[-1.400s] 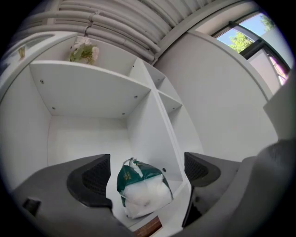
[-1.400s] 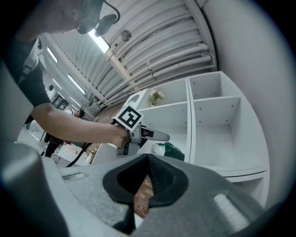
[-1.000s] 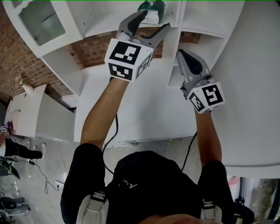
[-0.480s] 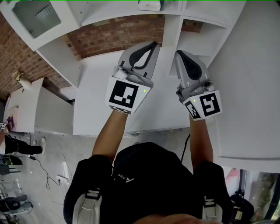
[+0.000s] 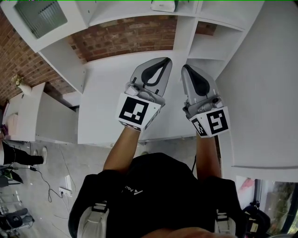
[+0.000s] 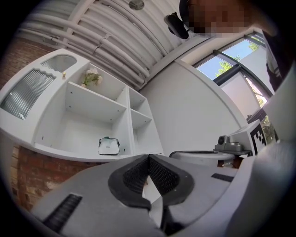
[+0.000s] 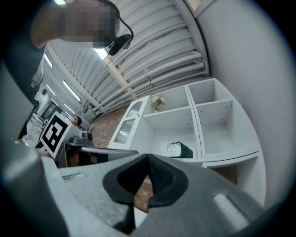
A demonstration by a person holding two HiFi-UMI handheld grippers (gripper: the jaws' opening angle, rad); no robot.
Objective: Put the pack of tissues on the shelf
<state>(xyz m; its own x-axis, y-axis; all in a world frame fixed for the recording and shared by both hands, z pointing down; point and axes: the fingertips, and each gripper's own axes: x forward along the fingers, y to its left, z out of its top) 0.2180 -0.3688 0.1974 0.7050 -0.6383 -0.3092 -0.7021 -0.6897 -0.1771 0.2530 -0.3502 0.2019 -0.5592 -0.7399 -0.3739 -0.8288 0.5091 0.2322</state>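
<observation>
In the head view, the pack of tissues (image 5: 163, 5) shows only as a small white block with a dark green edge, sitting in the white shelf unit (image 5: 186, 32) at the top of the frame and well apart from both tools. The left gripper (image 5: 165, 60) and the right gripper (image 5: 184, 68) point up toward the shelf side by side, each with its grey jaws pressed together and nothing in them. Their cubes carry matte black-and-white square markers, and a rough red brick wall (image 5: 125, 35) shows behind the smooth painted boards. In the left gripper view, the pack of tissues (image 6: 108, 146) is a soft, rounded rectangle with a white face and a dark green rim. It stands on the floor of the wide lower compartment, tucked into the corner beside the upright divider. The left gripper (image 6: 148, 157) is closed tip to tip, its black pads finely ribbed inside a smooth grey plastic shell, holding nothing. A small bunch of pale flowers (image 6: 91, 76) sits on the board above, and a ribbed frosted door (image 6: 27, 95) lies to the left. In the right gripper view, the pack of tissues (image 7: 179, 150) shows a crinkled white plastic front and a dark green side in that same lower compartment, beside the divider. The right gripper (image 7: 148, 157) is likewise closed and empty, with ridged dark pads meeting at a point.
</observation>
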